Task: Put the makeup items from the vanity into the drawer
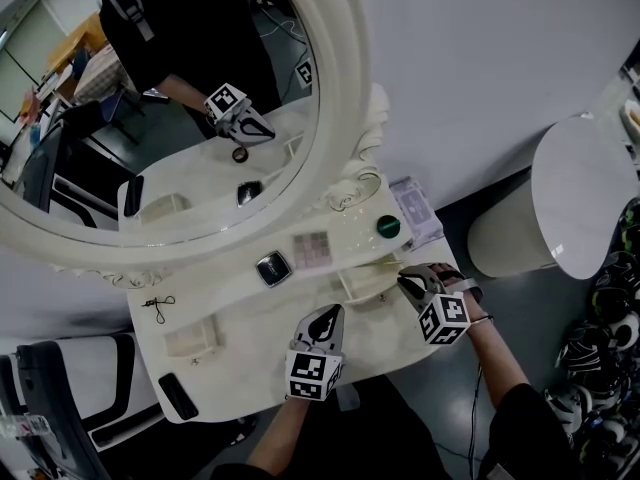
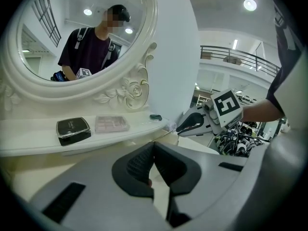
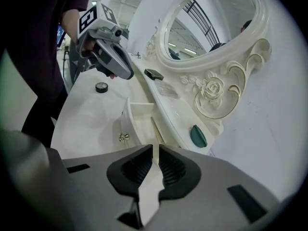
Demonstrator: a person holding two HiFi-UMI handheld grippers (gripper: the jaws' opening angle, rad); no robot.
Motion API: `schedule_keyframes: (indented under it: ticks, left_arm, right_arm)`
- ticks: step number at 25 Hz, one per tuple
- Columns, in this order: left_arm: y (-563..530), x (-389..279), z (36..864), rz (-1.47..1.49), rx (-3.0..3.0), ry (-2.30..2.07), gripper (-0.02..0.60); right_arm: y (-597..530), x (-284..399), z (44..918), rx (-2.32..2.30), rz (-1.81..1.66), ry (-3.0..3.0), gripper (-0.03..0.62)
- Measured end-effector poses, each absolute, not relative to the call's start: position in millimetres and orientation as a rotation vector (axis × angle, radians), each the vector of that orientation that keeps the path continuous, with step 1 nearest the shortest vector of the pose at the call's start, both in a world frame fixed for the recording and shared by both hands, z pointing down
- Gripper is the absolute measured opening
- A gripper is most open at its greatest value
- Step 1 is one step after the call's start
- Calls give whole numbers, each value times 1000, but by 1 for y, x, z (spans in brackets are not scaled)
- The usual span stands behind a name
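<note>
Ahead of left gripper's (image 2: 154,177) shut jaws and right gripper's (image 3: 155,170) barely parted, empty jaws: white table (image 1: 240,338), open drawer (image 3: 139,112), black compact (image 2: 73,129), pink palette (image 2: 111,123).

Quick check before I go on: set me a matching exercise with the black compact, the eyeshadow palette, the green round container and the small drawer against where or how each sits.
Things:
1. black compact
2. pink eyeshadow palette
3. green round container
4. small drawer

Places or states:
A. pulled open below the shelf
B. on the shelf, next to the clear box
C. on the shelf, the middle one of three items
D. on the shelf, the leftmost of three items in the head view

Pairs: 1-D; 2-C; 3-B; 4-A
</note>
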State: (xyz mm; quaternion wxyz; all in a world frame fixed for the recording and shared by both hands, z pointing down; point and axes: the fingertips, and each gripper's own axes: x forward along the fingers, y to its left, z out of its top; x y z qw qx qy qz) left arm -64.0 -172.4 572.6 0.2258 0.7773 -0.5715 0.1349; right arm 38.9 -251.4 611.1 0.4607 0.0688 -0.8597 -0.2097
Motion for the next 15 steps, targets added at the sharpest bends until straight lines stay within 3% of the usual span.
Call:
schedule_keyframes:
  ticks: [15]
  left_arm:
    - [-146,-73,534,355,2225,-1600,15]
  right_arm:
    - [-210,34,557,444,-325,-2330,27]
